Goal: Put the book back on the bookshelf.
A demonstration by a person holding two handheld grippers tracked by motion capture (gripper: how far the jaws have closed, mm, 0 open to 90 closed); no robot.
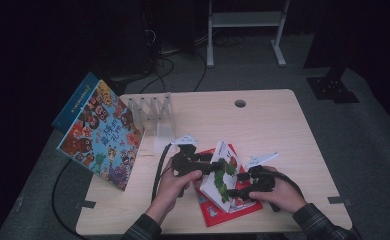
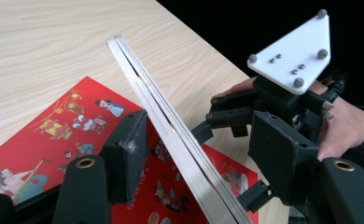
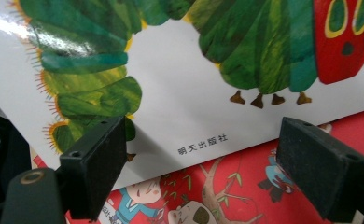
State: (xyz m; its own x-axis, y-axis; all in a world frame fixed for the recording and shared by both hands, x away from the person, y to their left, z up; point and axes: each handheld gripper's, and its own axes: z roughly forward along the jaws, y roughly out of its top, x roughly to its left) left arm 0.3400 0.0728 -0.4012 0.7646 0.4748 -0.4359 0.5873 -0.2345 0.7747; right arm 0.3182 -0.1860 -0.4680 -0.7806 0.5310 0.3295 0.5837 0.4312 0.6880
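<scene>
A white picture book (image 1: 226,159) with a green caterpillar on its cover (image 3: 194,107) stands tilted up on one edge over a red picture book (image 1: 218,212) that lies flat on the table. My left gripper (image 1: 214,167) is open, and the white book's page edge (image 2: 171,126) runs between its jaws, close against the left pad (image 2: 126,154) and apart from the right pad. My right gripper (image 1: 240,182) is open on the book's cover side. Its jaws (image 3: 199,140) stand wide just under the cover's lower edge, above the red book (image 3: 245,186).
A colourful book (image 1: 103,132) leans against a clear rack (image 1: 153,110) at the table's back left, with a blue book (image 1: 75,100) behind it. Black cables trail off the left front. Bare wood (image 1: 263,120) lies behind the grippers, and a cable hole (image 1: 240,103) sits near the far edge.
</scene>
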